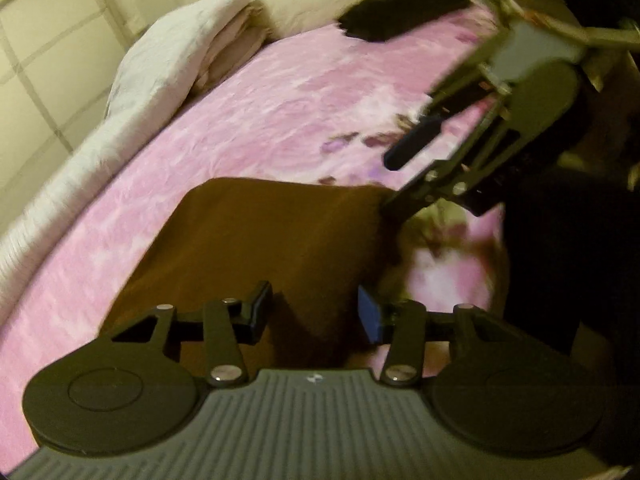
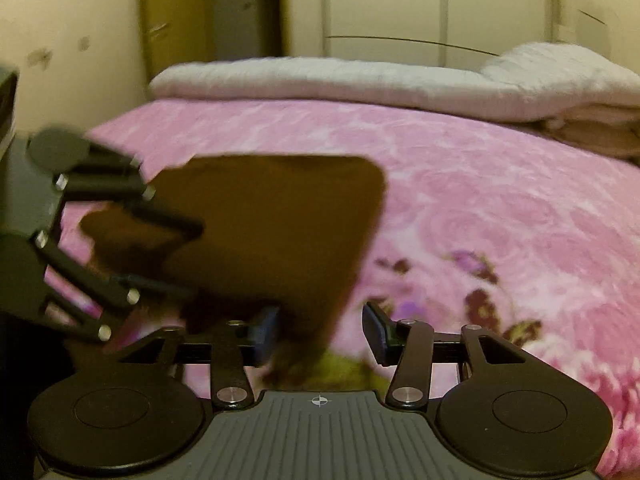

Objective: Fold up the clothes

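Note:
A brown garment (image 1: 260, 240) (image 2: 272, 232) lies folded flat in a rough rectangle on the pink floral bedspread (image 1: 280, 100) (image 2: 480, 200). My left gripper (image 1: 316, 312) hovers over its near edge. The jaws stand apart, and the cloth lies beneath them without being pinched. From the right wrist view, the left gripper (image 2: 188, 256) reaches in over the garment's left side. My right gripper (image 2: 320, 332) is open at the garment's near right corner, where the cloth edge runs between the pads but is not squeezed. In the left wrist view the right gripper (image 1: 400, 176) sits at the garment's far right corner.
A black folded garment (image 1: 400, 4) rests at the far end of the bed. A white rolled duvet (image 1: 180, 52) (image 2: 360, 80) lines the bed's far side by a pale wardrobe (image 2: 400, 12). A person's dark clothing (image 1: 560, 240) fills the right edge.

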The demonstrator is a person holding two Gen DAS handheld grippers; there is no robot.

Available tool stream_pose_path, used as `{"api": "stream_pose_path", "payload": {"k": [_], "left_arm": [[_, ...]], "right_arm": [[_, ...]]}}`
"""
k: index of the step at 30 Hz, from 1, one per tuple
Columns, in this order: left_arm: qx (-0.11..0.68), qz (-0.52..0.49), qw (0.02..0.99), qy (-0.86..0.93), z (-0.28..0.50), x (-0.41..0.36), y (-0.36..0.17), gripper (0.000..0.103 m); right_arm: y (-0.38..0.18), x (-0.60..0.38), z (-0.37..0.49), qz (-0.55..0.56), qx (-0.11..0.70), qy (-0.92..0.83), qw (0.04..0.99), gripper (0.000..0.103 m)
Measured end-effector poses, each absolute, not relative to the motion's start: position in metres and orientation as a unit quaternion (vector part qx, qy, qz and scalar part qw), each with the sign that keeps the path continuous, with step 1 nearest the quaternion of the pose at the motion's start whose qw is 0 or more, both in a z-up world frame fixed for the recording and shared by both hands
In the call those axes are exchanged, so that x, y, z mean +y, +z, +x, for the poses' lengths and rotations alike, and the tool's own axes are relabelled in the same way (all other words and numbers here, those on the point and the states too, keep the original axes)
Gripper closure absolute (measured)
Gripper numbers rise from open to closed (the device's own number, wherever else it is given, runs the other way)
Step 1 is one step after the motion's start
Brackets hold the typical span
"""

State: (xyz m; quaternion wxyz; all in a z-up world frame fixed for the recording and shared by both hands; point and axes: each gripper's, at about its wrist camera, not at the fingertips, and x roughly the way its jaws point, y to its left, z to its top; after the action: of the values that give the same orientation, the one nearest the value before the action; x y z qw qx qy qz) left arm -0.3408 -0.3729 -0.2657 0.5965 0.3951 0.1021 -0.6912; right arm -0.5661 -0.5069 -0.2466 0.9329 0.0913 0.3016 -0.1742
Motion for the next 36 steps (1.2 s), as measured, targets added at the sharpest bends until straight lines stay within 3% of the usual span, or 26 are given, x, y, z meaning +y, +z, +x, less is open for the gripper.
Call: {"api": "stream_pose_path", "payload": {"k": [13,20,27,36], "left_arm": [[0.114,0.397,0.587,-0.696,-0.334,-0.354,-0.259,0.059],[0.122,0.360,0.646,-0.662,-0.304,-0.308,-0.242,0.059],[0.207,0.313,0.684,-0.625,-0.256,-0.296,-0.262,0.059],[0.209,0.279,0.696,-0.628,-0.251,-0.288,-0.254,0.059]], "right_arm": [[-0.247,-0.504,-0.581,0.124,0.298,-0.173,0.931,0.054],[-0.226,-0.487,-0.577,0.114,0.257,-0.138,0.950,0.054],[-0.245,-0.478,-0.533,0.092,0.281,-0.108,0.949,0.055],[-0.230,-0.485,-0.530,0.092,0.282,-0.128,0.946,0.054]]}}
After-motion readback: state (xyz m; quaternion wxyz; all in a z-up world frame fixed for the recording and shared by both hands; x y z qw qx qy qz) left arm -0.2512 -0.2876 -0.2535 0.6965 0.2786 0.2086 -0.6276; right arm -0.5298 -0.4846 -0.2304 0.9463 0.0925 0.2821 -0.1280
